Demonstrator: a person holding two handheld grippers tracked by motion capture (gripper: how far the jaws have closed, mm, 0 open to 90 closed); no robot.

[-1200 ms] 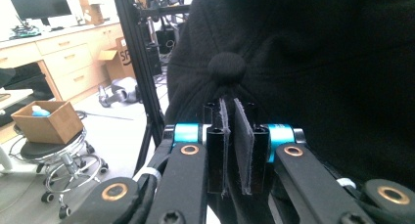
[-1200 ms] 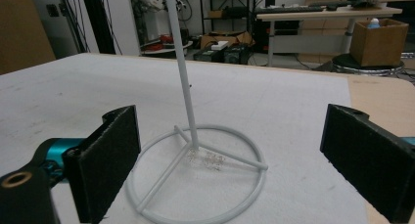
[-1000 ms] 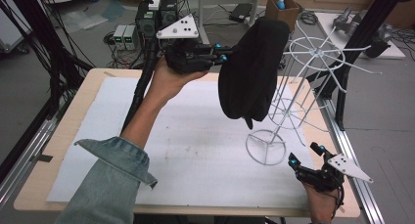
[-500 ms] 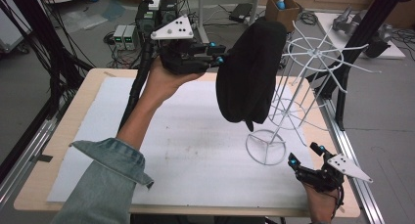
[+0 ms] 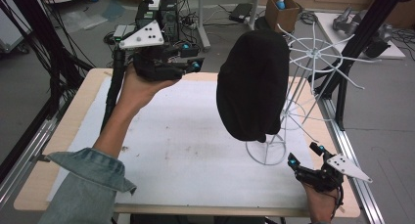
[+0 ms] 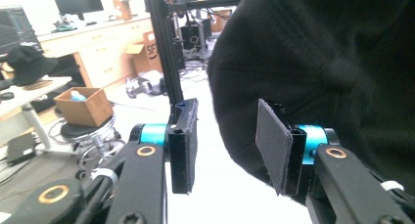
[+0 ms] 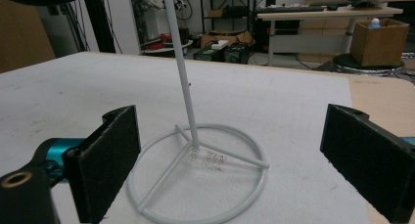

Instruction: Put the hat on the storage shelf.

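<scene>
Nearest, at the front right corner of the white-covered surface (image 5: 161,150), the right tongs (image 5: 304,154) rest low in the person's hand with their jaws wide apart and nothing between them. In the right gripper view they face the ring-shaped base (image 7: 195,172) of the white wire hat stand (image 5: 313,82), close to it but not touching.

Farther in, toward the right edge, the black knitted beanie (image 5: 254,84) hangs on the stand, draped over one of its upper arms, its open end well above the surface. Which arm carries it I cannot quite tell, since the cloth hides it.

Farthest, over the back left part of the surface, the left tongs (image 5: 192,58) are held level, pointing at the beanie. Their jaws have just been opening and now stand apart, with nothing clamped; in the left gripper view the black cloth (image 6: 323,62) lies just beyond the pads (image 6: 272,145).

The step in hand looks like the release: the hat is hung and the left tongs have let go. Next, that hand needs to draw clear without snagging the knit, while the right tongs stay ready to steady the base if the stand rocks.
</scene>
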